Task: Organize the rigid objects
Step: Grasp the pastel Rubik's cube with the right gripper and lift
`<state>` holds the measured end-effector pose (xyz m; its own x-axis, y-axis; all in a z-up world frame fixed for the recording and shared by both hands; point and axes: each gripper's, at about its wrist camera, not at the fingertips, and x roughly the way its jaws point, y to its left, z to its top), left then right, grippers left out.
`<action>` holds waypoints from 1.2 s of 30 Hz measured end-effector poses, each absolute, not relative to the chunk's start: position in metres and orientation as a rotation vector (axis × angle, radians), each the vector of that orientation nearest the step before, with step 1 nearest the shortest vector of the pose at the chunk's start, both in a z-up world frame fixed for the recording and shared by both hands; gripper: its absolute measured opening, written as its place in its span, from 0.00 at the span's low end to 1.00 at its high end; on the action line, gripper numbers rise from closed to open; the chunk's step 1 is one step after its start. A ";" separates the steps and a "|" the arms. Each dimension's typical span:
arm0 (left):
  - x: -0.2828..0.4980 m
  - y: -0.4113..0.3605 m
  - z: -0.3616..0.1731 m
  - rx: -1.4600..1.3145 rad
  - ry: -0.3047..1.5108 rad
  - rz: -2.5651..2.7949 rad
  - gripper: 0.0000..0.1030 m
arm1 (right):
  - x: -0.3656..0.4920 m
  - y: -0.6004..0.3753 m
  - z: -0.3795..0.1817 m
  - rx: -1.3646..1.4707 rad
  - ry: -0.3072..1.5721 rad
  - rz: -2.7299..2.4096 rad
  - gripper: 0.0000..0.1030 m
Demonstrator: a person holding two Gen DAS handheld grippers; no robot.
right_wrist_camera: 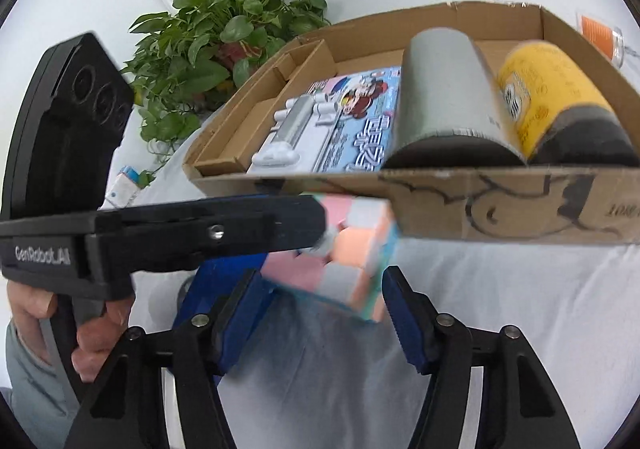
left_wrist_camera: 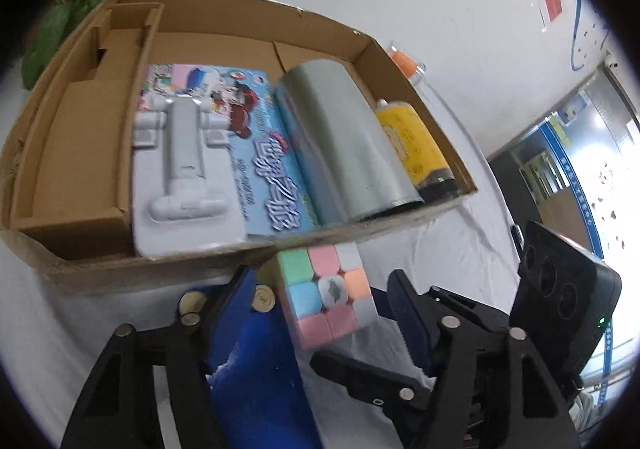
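Note:
A pastel puzzle cube [left_wrist_camera: 326,291] hangs tilted just off the white cloth, in front of the cardboard box [left_wrist_camera: 168,267]. My left gripper [left_wrist_camera: 322,277] straddles the cube, with a narrow gap showing on each side. In the right wrist view the cube [right_wrist_camera: 340,261] is blurred, and my right gripper [right_wrist_camera: 320,281] has both blue pads against its lower corners. One finger of the left gripper [right_wrist_camera: 240,225] lies across the cube's top left. The box holds a toy blister pack [left_wrist_camera: 188,153], a silver cylinder [left_wrist_camera: 340,141] and a yellow can [left_wrist_camera: 412,141].
The right gripper's black body [left_wrist_camera: 560,289] stands close on the right. A potted plant [right_wrist_camera: 224,25] is behind the box's left end. A glass with an orange band [left_wrist_camera: 404,63] is past its right end. A small white and blue carton [right_wrist_camera: 124,181] lies on the cloth. A person's hand [right_wrist_camera: 92,329] holds the left gripper.

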<state>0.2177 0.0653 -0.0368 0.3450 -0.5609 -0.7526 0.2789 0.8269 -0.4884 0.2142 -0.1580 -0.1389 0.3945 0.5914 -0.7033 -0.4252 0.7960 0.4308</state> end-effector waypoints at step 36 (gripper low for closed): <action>0.205 -0.004 -0.030 -0.244 1.161 -0.540 0.44 | 0.168 -0.214 -0.130 0.086 0.921 0.648 0.49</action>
